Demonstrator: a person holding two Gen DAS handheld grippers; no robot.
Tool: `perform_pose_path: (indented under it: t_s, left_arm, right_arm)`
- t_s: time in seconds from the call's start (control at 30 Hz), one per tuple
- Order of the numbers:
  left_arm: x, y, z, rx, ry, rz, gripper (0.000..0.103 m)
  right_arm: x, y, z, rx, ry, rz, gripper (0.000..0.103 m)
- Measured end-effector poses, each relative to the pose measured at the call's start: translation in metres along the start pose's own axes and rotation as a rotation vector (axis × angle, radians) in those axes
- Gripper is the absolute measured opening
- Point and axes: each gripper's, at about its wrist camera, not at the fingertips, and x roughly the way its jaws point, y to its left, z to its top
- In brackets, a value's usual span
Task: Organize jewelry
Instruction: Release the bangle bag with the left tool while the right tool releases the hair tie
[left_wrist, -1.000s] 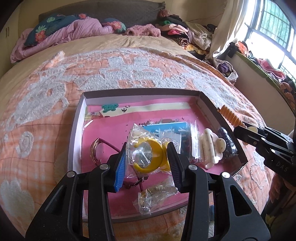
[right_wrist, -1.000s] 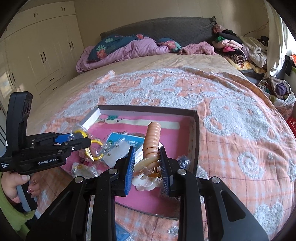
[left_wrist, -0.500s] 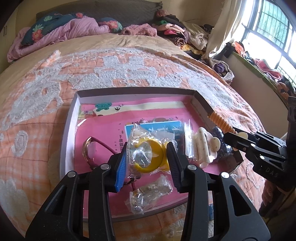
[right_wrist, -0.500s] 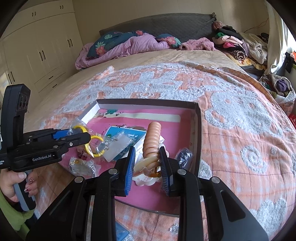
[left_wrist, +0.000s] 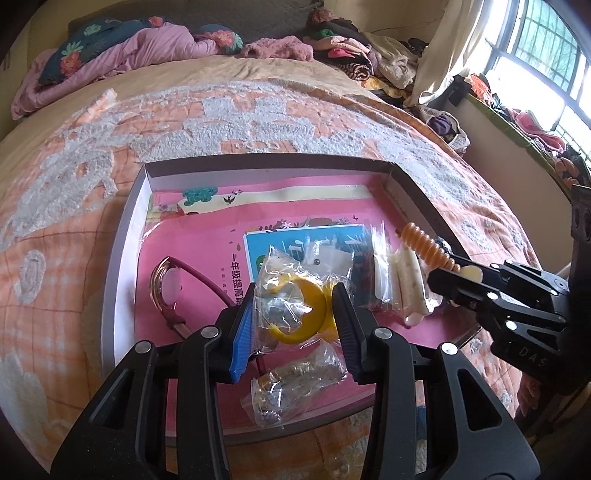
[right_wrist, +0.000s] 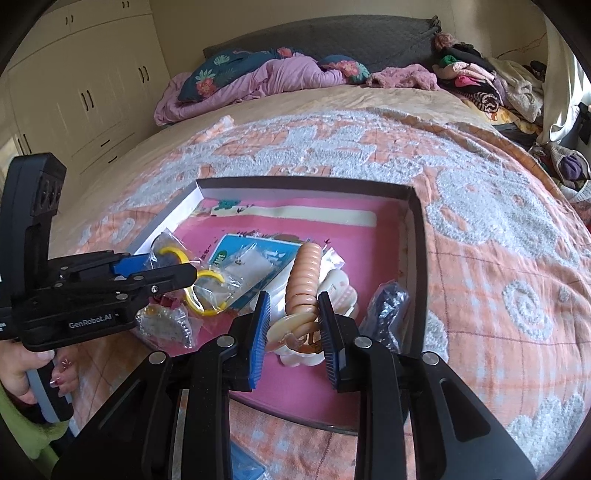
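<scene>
Jewelry mostly inside shallow box on bed. Left gripper clamped on bagged yellow bangles; right gripper clamped on peach spiral hair clip over box. Risks: slippery bag sliding free, clip snagging cream clips below.

Bare pink floor of the tray is left open toward 12 o'clock; the nearer half is crowded by bagged pieces and a watch.

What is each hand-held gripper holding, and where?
Left hand-held gripper: bagged yellow bangles, clamped across the bag. Right hand-held gripper: stack of peach bangles, gripped at its lower end.
</scene>
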Motion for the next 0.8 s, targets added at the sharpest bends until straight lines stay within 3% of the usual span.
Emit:
perform_pose_path:
  t_s: [0.4, 0.5, 0.57, 0.67, 0.73, 0.8]
  left_arm:
    - [-0.003, 0.001, 0.001, -0.001, 0.000, 0.010, 0.033]
    - [-0.005, 0.001, 0.003, -0.002, 0.001, 0.013, 0.038]
    - [-0.006, 0.001, 0.003, -0.006, -0.001, 0.020, 0.048]
    - [-0.010, 0.000, 0.005, -0.006, -0.004, 0.026, 0.049]
    - [-0.013, 0.000, 0.006, -0.009, -0.004, 0.031, 0.050]
    - [-0.017, 0.000, 0.007, -0.011, -0.009, 0.037, 0.057]
  right_arm:
    - [-0.010, -0.005, -0.004, 0.035, -0.008, -0.006, 0.034]
    - [-0.013, -0.006, -0.003, 0.038, -0.010, -0.011, 0.038]
    - [-0.016, -0.007, -0.003, 0.043, -0.015, -0.013, 0.041]
    - [-0.019, -0.007, -0.002, 0.044, -0.018, -0.019, 0.045]
    - [-0.023, -0.007, -0.001, 0.050, -0.031, -0.024, 0.056]
    - [-0.027, -0.007, 0.000, 0.053, -0.046, -0.027, 0.062]
